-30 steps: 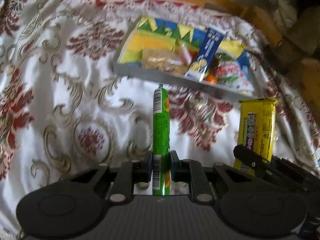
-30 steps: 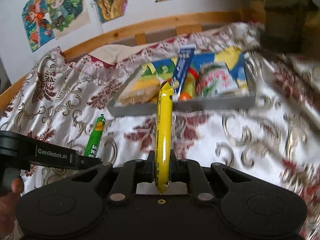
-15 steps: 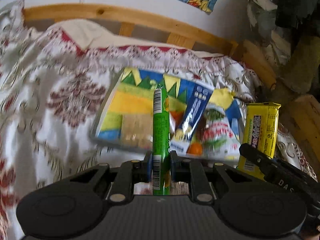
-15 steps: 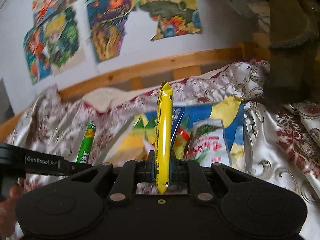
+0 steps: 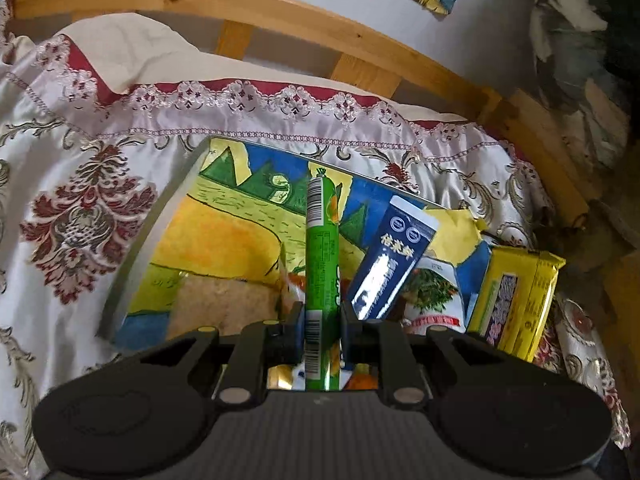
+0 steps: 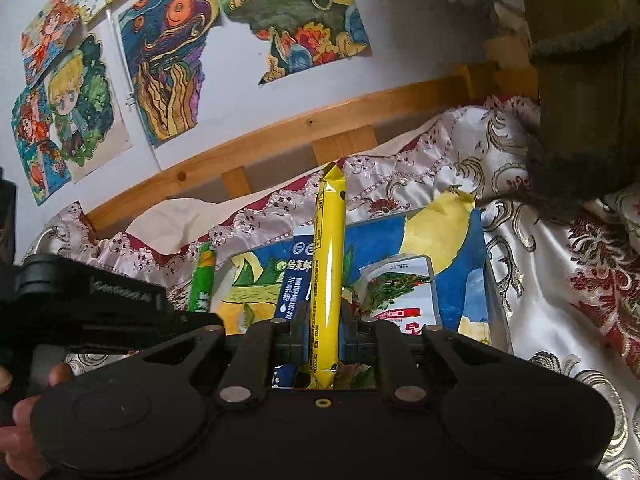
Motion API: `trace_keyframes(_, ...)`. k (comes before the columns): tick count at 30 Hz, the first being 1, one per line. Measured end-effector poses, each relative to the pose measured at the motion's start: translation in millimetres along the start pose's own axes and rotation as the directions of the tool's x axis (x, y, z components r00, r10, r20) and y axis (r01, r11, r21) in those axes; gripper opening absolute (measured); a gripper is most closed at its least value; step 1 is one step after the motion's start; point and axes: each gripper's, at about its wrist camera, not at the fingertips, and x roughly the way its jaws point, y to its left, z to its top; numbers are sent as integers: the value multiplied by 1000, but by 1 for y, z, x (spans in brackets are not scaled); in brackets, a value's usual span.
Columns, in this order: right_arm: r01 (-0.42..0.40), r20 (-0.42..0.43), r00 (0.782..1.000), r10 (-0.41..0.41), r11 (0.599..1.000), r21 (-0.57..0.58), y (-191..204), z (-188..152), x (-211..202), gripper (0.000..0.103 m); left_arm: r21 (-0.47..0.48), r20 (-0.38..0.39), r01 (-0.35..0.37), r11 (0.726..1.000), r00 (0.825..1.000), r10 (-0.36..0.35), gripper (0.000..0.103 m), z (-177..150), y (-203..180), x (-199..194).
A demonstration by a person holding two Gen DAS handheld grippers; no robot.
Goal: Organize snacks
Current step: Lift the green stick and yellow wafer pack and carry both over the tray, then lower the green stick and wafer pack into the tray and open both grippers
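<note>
Glossy satin bedcover [image 5: 100, 184], varnished wooden rail [image 5: 280, 12], shiny plastic wrappers [image 6: 328, 272]

You can read Chinese print on the blue sachet [image 5: 394, 258]: two round logos above large white characters; in the right view the same sachet [image 6: 294, 280] shows "信菜鲜" and smaller "羊乳粉". The left gripper's arm [image 6: 92, 300] bears blurred embossed lettering, not legible. The green stick [image 5: 322, 264] carries barcodes; its small print, like that on the yellow stick [image 6: 328, 276], is unreadable.
</note>
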Motion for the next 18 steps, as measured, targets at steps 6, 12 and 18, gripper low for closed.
trace_keyframes(6,-1,-27,1000,3,999,52,-6,-1,19,13,32,-16,-30,999,999,30,18,9,-4,20)
trace_keyframes(12,-4,-54,999,8,997,83,-10,-4,31,13,32,-38,-34,999,999,36,18,11,-2,37)
trace_keyframes(18,6,-96,995,2,996,84,-7,-8,39,13,53,-34,-48,997,998,50,18,11,-5,42)
